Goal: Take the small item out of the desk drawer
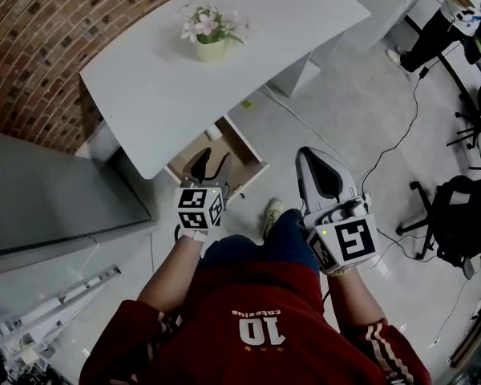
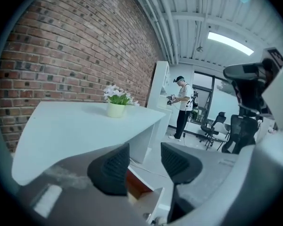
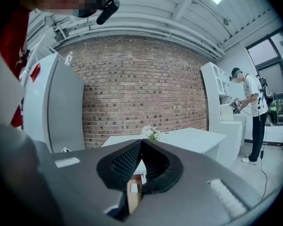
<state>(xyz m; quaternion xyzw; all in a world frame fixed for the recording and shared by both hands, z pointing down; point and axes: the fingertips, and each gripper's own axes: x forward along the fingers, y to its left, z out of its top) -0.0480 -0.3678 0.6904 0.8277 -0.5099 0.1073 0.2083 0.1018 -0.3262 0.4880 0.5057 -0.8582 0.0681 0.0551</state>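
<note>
**Inspector:** What state was each claw in?

**Technician:** The left gripper had its jaws well apart. Nothing stood between the pads, and only the drawer and the floor showed through the gap. The right gripper had its jaws closed tip to tip and held nothing.

**Inspector:** Where were the grippers positioned?

**Technician:** In the head view, the left gripper's black fingers hung over the open drawer, which projected from under the front edge of the white desk. The right gripper was to the right of the drawer, over the floor and apart from it.

**Inspector:** Where was the task's thing?

**Technician:** The head view did not show it, because the left fingers covered part of the drawer's interior. In the right gripper view, a small white item showed against the drawer's wood, just below the closed tips. It was too small for any further detail to be made out.

**Inspector:** Anything else on the desk?

**Technician:** A flower pot stood upright on the desktop.
</note>
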